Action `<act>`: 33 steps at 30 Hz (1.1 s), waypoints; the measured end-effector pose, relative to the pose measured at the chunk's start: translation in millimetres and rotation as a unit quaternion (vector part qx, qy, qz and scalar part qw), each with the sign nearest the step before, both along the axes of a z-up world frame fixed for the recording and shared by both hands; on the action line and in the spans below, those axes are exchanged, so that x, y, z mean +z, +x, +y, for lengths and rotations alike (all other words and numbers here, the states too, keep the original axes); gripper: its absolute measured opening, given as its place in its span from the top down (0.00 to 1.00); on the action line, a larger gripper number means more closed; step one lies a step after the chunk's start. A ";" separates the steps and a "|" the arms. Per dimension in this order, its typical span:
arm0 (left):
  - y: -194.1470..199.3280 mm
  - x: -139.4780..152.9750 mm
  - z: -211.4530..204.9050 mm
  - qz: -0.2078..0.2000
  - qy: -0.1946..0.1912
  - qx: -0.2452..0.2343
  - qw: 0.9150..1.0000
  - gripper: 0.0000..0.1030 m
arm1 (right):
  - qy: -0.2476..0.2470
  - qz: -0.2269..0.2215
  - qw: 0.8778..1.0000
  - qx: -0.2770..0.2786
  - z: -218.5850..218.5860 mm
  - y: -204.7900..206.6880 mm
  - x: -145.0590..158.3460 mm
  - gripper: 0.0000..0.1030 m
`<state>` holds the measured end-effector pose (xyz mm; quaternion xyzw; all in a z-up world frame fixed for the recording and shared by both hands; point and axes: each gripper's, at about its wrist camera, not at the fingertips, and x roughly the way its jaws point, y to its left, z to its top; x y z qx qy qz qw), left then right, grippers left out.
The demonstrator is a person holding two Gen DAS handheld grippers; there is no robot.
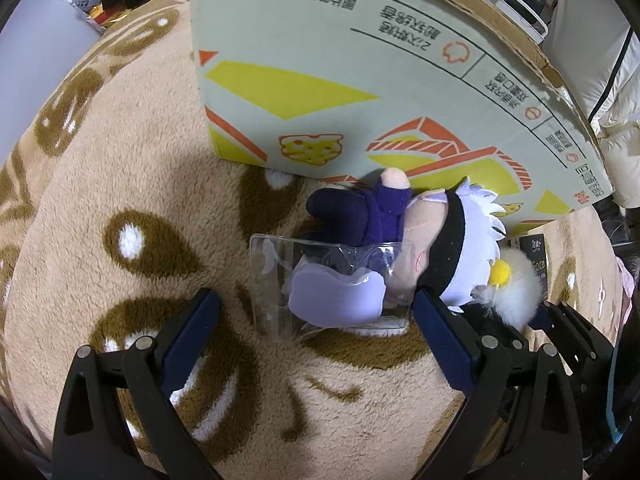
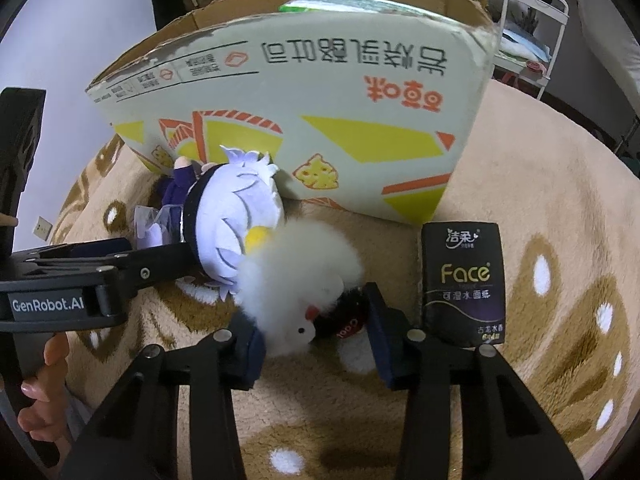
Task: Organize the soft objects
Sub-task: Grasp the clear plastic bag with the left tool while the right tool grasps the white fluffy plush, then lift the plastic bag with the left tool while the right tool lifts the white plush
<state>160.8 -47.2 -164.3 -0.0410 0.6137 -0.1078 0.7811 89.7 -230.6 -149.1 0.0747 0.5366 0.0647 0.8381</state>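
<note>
A plush doll [image 1: 432, 236] with white hair, black blindfold and purple clothes lies on its side against the cardboard box [image 1: 340, 80], a clear plastic sleeve [image 1: 280, 280] over its lower part. It also shows in the right wrist view [image 2: 236, 208]. A fluffy white chick toy [image 2: 304, 276] with a black part lies beside the doll's head. My left gripper [image 1: 316, 308] is open, its fingers on either side of the sleeve and doll. My right gripper [image 2: 316, 336] stands around the chick toy, fingers close to its sides, partly closed.
A black tissue pack [image 2: 462, 284] stands to the right of the chick. Everything rests on a beige fleece blanket [image 1: 120, 184] with brown patterns. The open-topped box [image 2: 320, 100] stands behind the toys. A white rack [image 2: 532, 36] is at the far right.
</note>
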 end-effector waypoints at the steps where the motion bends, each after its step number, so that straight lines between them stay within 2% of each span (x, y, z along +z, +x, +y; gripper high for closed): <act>1: 0.1 0.0 0.3 0.000 0.000 0.000 1.000 0.06 | 0.001 -0.001 1.000 0.002 0.6 -0.3 0.7 0.55; 7: -3.6 -0.1 -5.8 -0.001 0.009 -0.007 1.000 0.07 | 0.001 0.000 1.000 0.004 3.9 1.8 -0.1 0.55; 12: -7.2 -3.6 -16.6 -0.001 0.039 -0.018 0.999 0.21 | -0.002 -0.009 1.000 0.006 5.8 2.4 1.6 0.55; 14: -8.0 -4.9 -19.9 -0.004 0.052 -0.021 0.998 0.23 | -0.001 -0.011 1.000 0.006 6.5 3.7 2.1 0.54; 23: -10.4 -5.9 -25.3 -0.012 0.057 -0.023 0.998 0.23 | 0.009 -0.019 1.000 -0.008 -1.7 4.9 6.4 0.47; 33: -15.1 -2.2 -26.2 -0.022 0.067 -0.029 0.997 0.26 | 0.023 -0.025 0.999 -0.007 -8.9 10.0 6.8 0.48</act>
